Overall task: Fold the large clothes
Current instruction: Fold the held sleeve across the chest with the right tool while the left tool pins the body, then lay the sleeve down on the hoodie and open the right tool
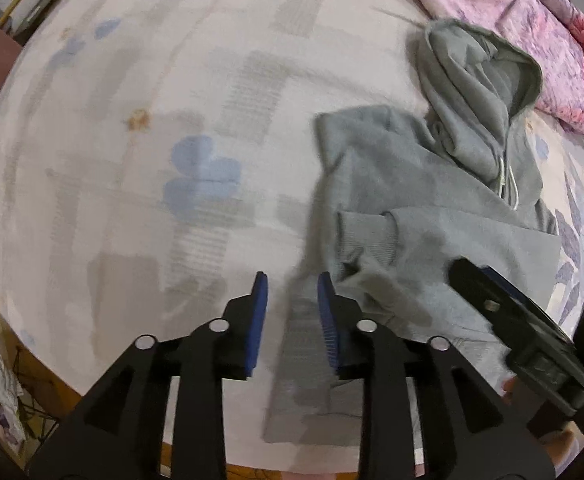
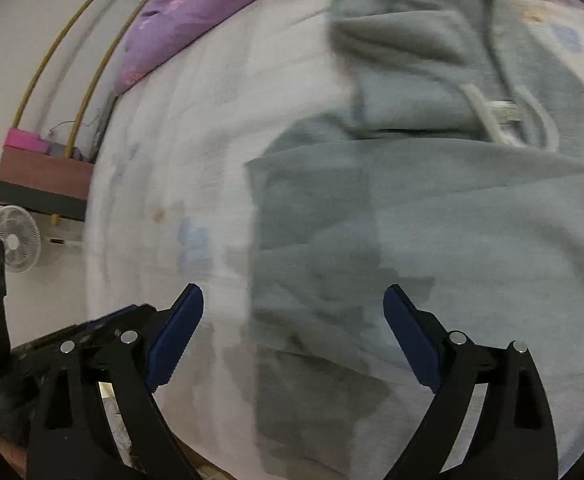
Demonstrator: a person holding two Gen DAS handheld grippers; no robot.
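Note:
A grey hooded sweatshirt [image 1: 424,184] lies partly folded on the bed, hood at the far end, a ribbed cuff [image 1: 366,236] laid across its front. In the right wrist view it [image 2: 452,220] fills the middle and right, with white drawstrings [image 2: 504,116]. My left gripper [image 1: 292,292] is open and empty, just above the sheet at the sweatshirt's near left edge. My right gripper [image 2: 294,304] is wide open and empty over the sweatshirt's near left part. The right gripper's body [image 1: 524,320] shows in the left wrist view, low on the right.
The bed sheet [image 1: 151,140] is pale with grey patches and blue flowers. A pink and purple floral quilt [image 1: 540,20] is bunched at the far side, also in the right wrist view [image 2: 187,20]. A white fan [image 2: 15,238] stands on the floor left of the bed.

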